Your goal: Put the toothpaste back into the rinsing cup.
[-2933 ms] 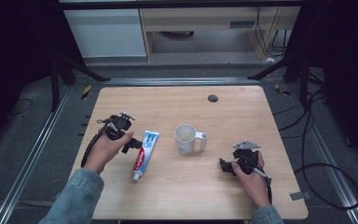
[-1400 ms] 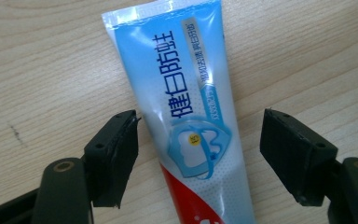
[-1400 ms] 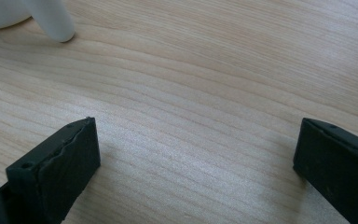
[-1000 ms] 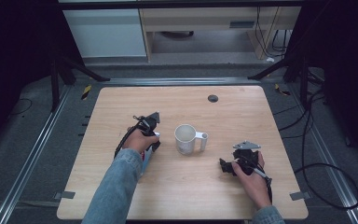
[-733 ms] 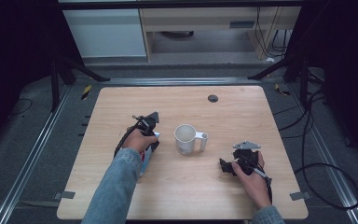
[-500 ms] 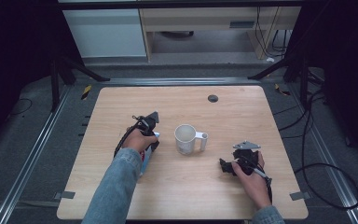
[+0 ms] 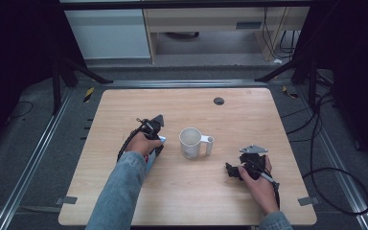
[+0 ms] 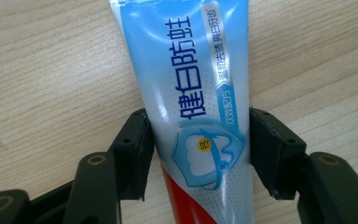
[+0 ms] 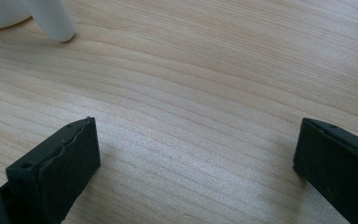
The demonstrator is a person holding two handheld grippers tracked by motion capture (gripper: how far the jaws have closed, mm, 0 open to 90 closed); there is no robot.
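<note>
Left hand-held gripper (image 8: 198, 154): jaws straddle toothpaste tube (image 8: 196, 93), touching both flanks, grip apparently closing; tube's long axis runs straight ahead. Right hand-held gripper (image 9: 196, 163): released, empty, near mug (image 7: 190, 142).

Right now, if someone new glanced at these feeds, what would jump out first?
The toothpaste tube lying flat on the table, with the left gripper straddling it, one jaw at each side. Next, the white mug standing upright mid-table, just right of that hand. The right gripper sits near the table's right edge, jaws wide apart over bare wood.
</note>
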